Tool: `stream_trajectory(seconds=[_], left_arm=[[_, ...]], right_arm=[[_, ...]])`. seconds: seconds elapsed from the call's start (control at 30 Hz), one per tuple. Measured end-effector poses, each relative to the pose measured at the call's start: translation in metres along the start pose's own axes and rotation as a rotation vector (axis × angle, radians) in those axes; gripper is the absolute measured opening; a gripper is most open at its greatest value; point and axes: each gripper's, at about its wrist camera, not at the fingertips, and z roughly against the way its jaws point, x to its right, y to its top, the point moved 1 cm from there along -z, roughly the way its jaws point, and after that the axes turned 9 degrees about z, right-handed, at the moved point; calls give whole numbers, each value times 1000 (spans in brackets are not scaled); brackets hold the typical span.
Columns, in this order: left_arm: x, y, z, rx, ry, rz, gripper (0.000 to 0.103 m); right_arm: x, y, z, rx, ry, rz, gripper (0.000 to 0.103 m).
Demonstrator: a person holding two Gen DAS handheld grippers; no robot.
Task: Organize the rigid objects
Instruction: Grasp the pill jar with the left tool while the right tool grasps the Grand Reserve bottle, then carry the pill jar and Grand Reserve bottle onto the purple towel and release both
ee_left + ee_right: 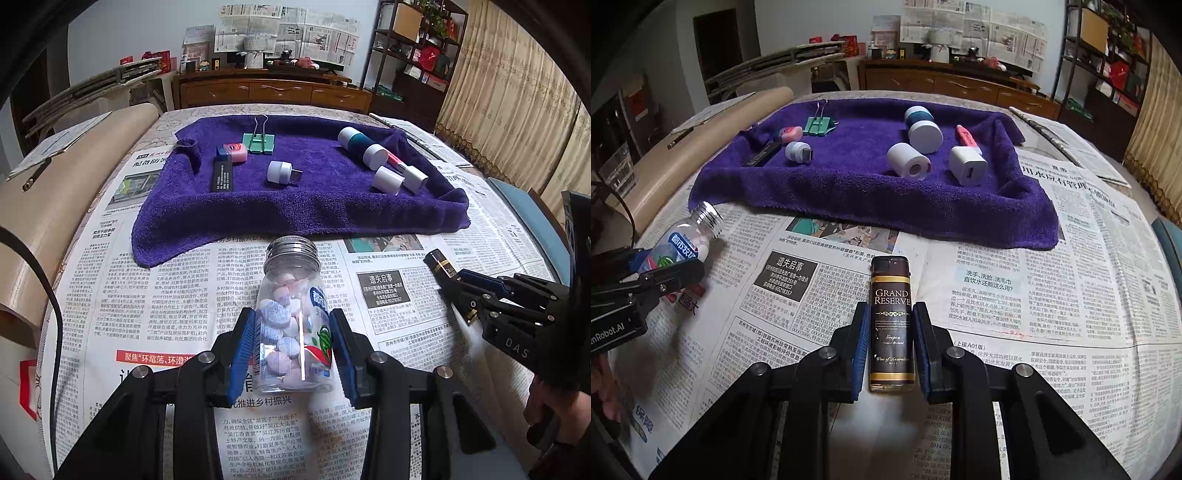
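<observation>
In the left wrist view, the left tool's (291,347) blue pads hid both flanks of the clear bottle (291,314), the small brown bottle (441,266) was mostly covered by the right tool (456,286), and the person's hand (546,413) ran off the right edge. In the right wrist view, the right tool's (890,347) pads covered the brown bottle's (891,321) sides, its fine label print stayed too small to read. The newspaper (1052,295) concealed the worktop, and the shelf (1108,48) contents were indistinct.
</observation>
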Motion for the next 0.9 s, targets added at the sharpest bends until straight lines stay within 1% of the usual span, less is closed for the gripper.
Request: stream_trajectory(seconds=[0.1,0.2,0.33,0.5,0.73,0.9], left_arm=[[-1,1,3,2,-17,14,39],[-2,3,6,7,-13,12,39],[-4,7,10,11,-35,28,39],[-2,15,16,18,-26,18,39],[5,36,22,39,-26,1,39],[8,55,20,41,-42,-5,39]], right_arm=[[4,2,0,-6,27,-20,23],[6,2,2,-9,30,-21,23],[10,4,8,-1,39,-19,23],[18,6,15,11,47,-36,23],[25,16,27,47,62,-46,23],[27,33,33,71,73,-36,23]])
